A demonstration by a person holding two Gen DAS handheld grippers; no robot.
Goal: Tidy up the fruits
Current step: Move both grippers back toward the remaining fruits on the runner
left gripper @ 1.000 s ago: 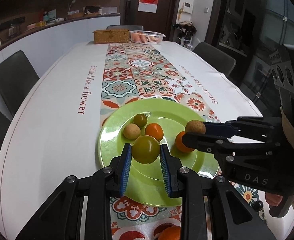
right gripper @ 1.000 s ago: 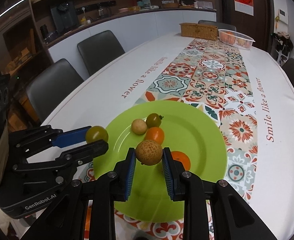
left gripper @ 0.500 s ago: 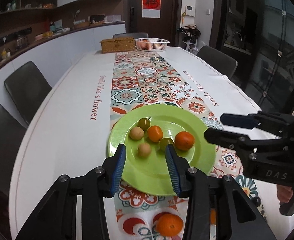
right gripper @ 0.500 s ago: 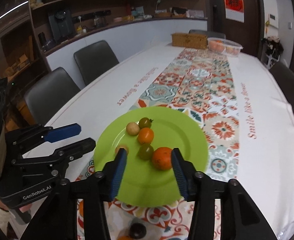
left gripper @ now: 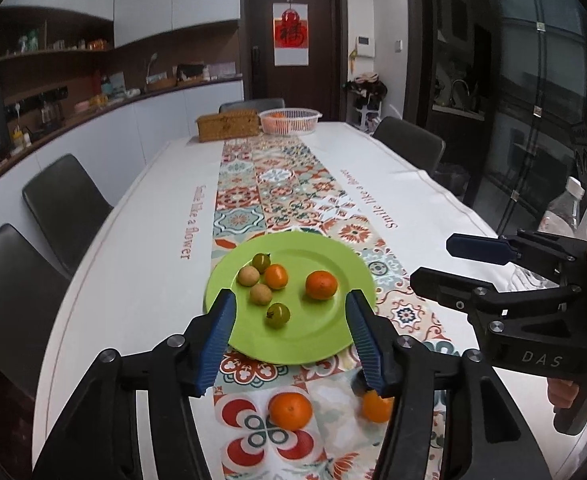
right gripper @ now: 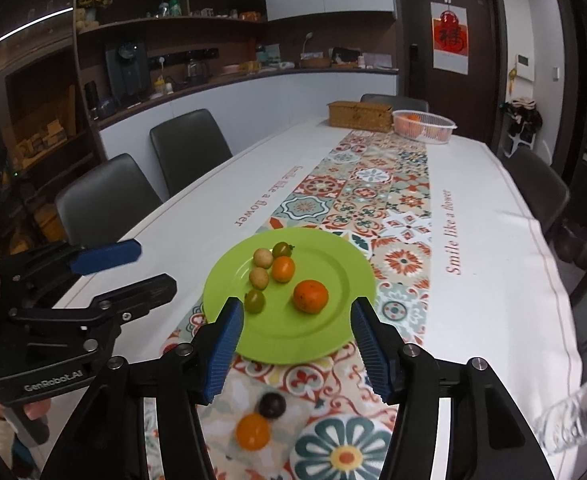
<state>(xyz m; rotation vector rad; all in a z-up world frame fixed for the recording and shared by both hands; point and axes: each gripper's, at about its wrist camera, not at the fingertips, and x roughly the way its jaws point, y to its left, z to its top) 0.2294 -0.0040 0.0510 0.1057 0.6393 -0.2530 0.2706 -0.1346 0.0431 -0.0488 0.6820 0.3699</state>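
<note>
Fruit waits off the plate (left gripper: 329,350): an orange (left gripper: 290,410) on the tabletop just short of its near rim. I hold both grippers, left (left gripper: 291,340) and right (right gripper: 296,342), fingers apart, empty. It looks light, round, roll-prone; I'd pinch across its middle.

Home dining room opening onto kitchen, as I see it. Long dining table (left gripper: 141,240) under white cloth with patterned tile runner (left gripper: 277,184), padded dark chairs (right gripper: 189,148) along sides. Curved white counter (right gripper: 253,84) behind, kettle and small appliances on it (shelves of jars above). Dark entry door (left gripper: 293,40) with red Chinese character poster (left gripper: 290,34). Wicker box (right gripper: 359,116), white fruit basket (right gripper: 423,126) at far end.
</note>
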